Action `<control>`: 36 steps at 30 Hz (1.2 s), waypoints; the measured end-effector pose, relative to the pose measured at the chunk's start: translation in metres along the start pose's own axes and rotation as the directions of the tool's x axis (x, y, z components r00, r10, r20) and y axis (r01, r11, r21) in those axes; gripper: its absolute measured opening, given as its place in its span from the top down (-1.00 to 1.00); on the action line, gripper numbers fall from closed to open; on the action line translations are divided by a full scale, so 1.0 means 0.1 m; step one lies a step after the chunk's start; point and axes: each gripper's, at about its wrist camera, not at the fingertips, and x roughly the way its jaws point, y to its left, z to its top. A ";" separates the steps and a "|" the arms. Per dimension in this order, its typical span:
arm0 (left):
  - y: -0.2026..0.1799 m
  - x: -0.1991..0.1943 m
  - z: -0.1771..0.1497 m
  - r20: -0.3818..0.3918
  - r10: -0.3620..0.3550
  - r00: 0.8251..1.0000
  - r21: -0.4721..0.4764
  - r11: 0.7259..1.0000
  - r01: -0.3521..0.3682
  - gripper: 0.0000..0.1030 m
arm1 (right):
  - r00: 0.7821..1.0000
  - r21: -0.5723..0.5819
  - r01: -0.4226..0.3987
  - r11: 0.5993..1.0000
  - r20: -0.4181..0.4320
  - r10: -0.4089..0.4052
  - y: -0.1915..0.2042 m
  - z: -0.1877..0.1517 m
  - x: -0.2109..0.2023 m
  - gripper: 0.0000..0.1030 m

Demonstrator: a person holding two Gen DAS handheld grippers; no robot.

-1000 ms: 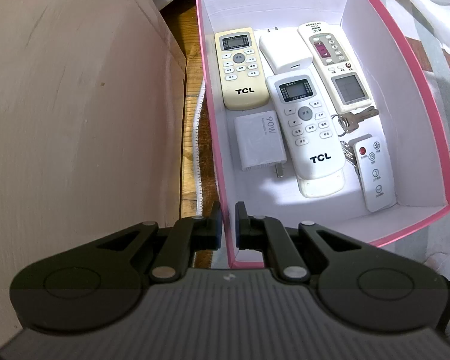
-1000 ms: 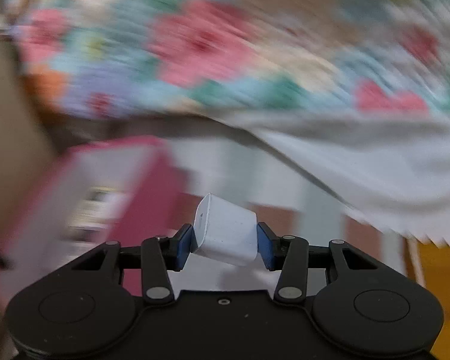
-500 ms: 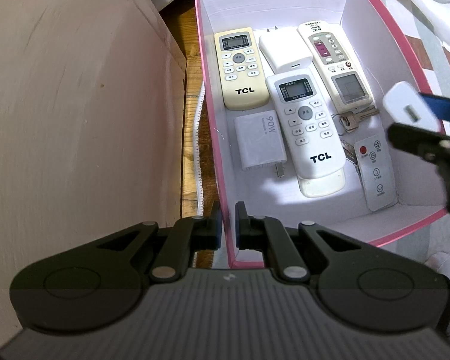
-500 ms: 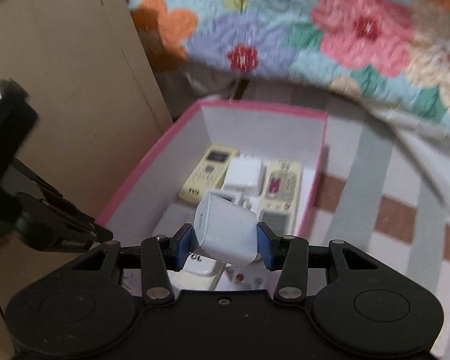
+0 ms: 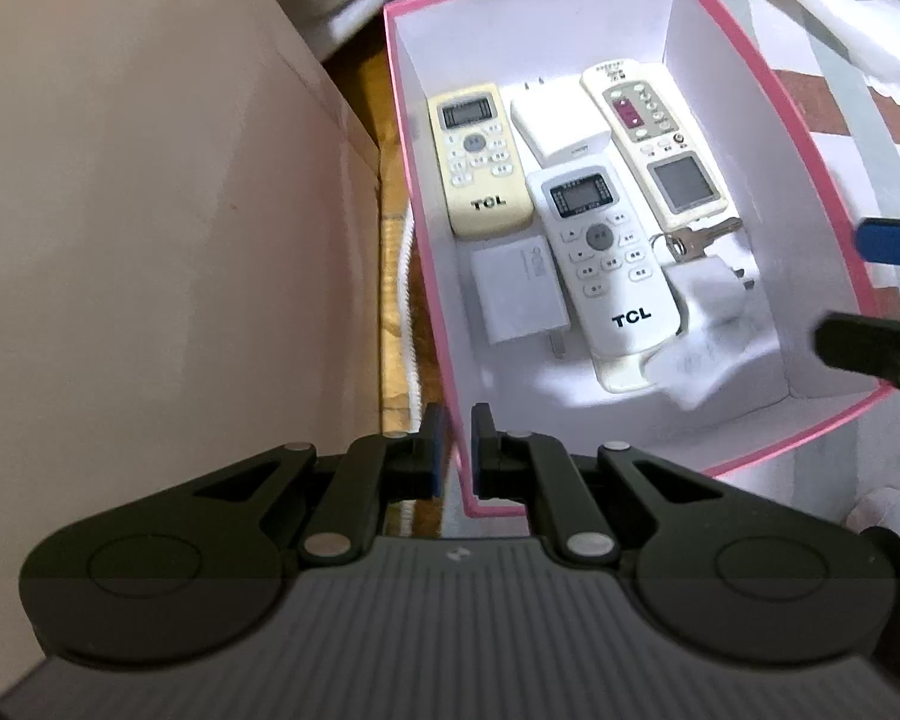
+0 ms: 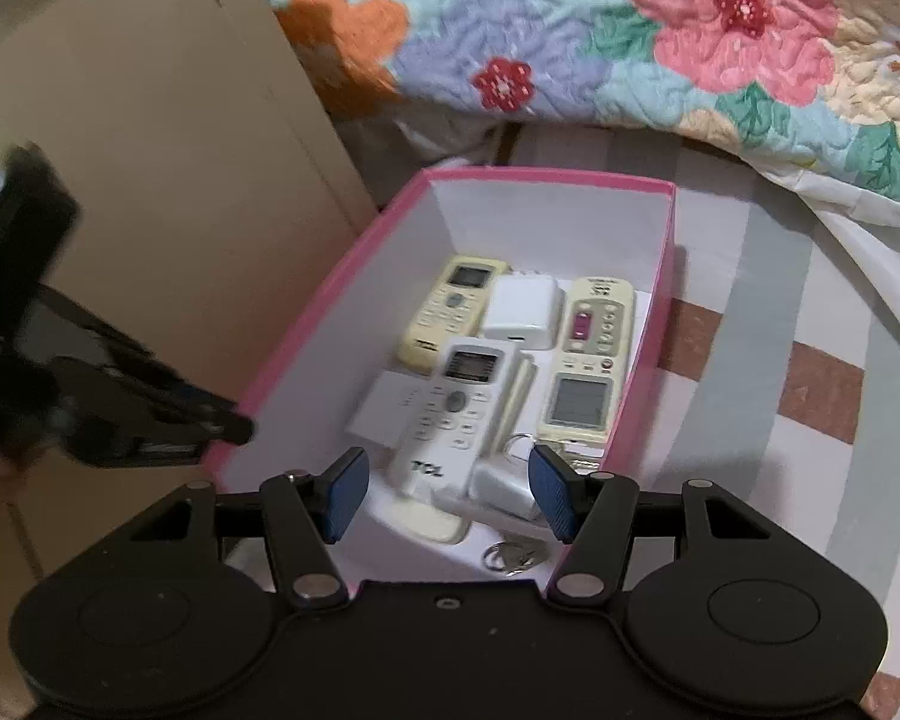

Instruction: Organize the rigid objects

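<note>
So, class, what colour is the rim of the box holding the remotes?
Pink, with white inside walls; the box shows best in the left wrist view.

- Pink box (image 5: 834, 198): paperboard, matt white inside, pink rim and outer walls.
- White TCL remote (image 5: 609, 264) and yellowed TCL remote (image 5: 477, 165): smooth plastic with a slight sheen.
- White charger (image 6: 521, 312): glossy smooth plastic.
- Keys (image 5: 699, 237): dull metal.
- Quilt (image 6: 630, 42): floral cloth, stitched and puckered.
- Cardboard panel (image 5: 150, 210): matt, plain.
- Right gripper (image 6: 448, 495) pads: blue, finely ribbed.
</note>
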 end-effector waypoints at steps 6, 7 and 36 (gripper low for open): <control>-0.26 -0.37 0.04 0.109 0.116 0.987 0.063 0.990 -0.124 0.88 | 0.999 -0.052 -0.029 0.998 0.015 0.029 0.01 -0.03 -0.33 -0.26; -0.31 -0.43 0.04 0.122 0.124 0.985 0.069 0.989 -0.133 0.81 | 0.999 -0.056 -0.030 0.998 0.016 0.031 0.01 -0.04 -0.38 -0.26; -1.09 -1.19 -0.37 0.116 -0.054 0.992 -0.121 0.990 0.068 -0.86 | 0.950 -0.017 0.313 0.950 -0.006 -0.313 -0.24 -0.30 -1.34 -0.82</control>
